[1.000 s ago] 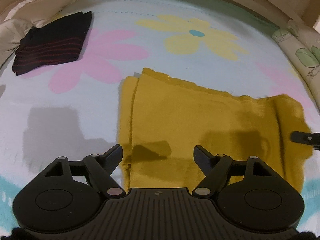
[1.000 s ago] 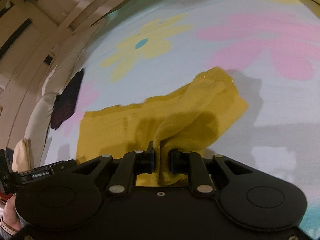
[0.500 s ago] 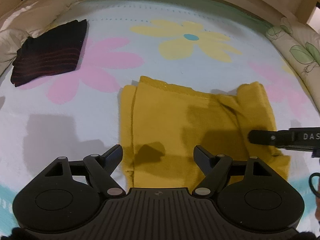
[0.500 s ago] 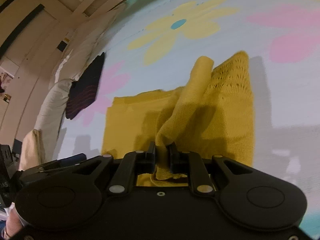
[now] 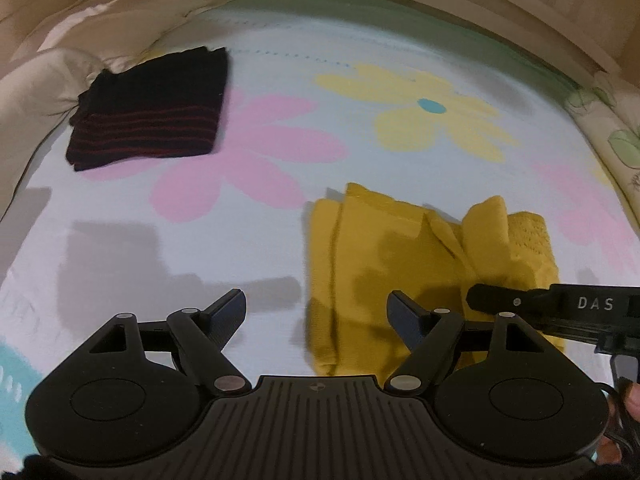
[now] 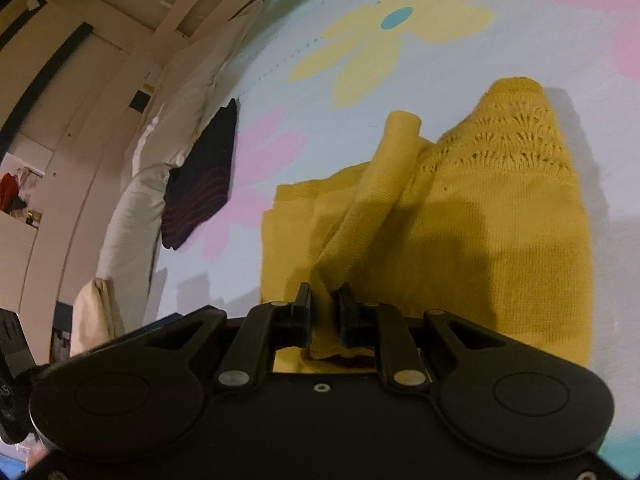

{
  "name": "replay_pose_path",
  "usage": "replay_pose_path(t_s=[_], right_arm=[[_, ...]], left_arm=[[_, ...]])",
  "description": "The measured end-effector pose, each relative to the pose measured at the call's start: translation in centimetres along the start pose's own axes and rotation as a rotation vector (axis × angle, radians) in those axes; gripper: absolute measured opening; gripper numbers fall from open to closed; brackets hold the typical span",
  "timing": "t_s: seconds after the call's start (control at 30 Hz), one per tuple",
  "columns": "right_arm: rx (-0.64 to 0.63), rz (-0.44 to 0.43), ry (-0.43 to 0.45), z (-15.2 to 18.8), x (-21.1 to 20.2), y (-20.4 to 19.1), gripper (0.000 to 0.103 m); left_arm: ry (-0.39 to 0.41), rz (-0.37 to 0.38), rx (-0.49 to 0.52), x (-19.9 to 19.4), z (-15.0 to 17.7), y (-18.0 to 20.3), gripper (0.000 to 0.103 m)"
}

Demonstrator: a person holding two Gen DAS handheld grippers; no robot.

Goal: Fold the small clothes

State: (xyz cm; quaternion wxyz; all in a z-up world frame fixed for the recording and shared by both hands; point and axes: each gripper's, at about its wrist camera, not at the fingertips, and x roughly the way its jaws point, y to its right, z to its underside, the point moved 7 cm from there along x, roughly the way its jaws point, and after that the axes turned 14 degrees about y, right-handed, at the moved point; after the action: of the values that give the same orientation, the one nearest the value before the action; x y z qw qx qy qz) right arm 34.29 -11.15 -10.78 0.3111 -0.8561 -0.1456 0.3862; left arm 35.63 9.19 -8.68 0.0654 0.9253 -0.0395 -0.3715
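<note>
Right wrist: right hand-held gripper (image 6: 325, 312) pinches mustard knit garment (image 6: 500, 216), partly folded over.

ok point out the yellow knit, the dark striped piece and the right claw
yellow knit (image 6: 500, 240), right wrist view, flat knitted body
dark striped piece (image 5: 152, 120), left wrist view, middle of the folded top
right claw (image 6: 325, 308), right wrist view, between its fingertips
</note>
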Motion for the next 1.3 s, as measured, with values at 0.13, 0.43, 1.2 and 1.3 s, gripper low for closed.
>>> replay_pose_path(t_s=[0.13, 0.43, 1.2, 1.3], right_arm=[[0.007, -0.020, 0.010, 0.0, 0.6, -1.2, 0.022], [0.036, -0.127, -0.022, 1.6, 3.2, -3.8, 0.025], [-0.831, -0.003, 0.132, 7.7, -5.9, -6.0, 0.079], [-0.990, -0.004, 0.138, 10.2, -5.1, -6.9, 0.079]], left_arm=[[-0.005, -0.009, -0.014, 0.1, -0.1, -0.9, 0.077], [-0.015, -0.008, -0.031, 0.1, 0.0, -1.6, 0.077], [-0.060, 0.250, -0.156, 3.5, 0.2, 3.4, 0.077], [-0.077, 0.244, -0.134, 4.1, 0.5, 3.8, 0.077]])
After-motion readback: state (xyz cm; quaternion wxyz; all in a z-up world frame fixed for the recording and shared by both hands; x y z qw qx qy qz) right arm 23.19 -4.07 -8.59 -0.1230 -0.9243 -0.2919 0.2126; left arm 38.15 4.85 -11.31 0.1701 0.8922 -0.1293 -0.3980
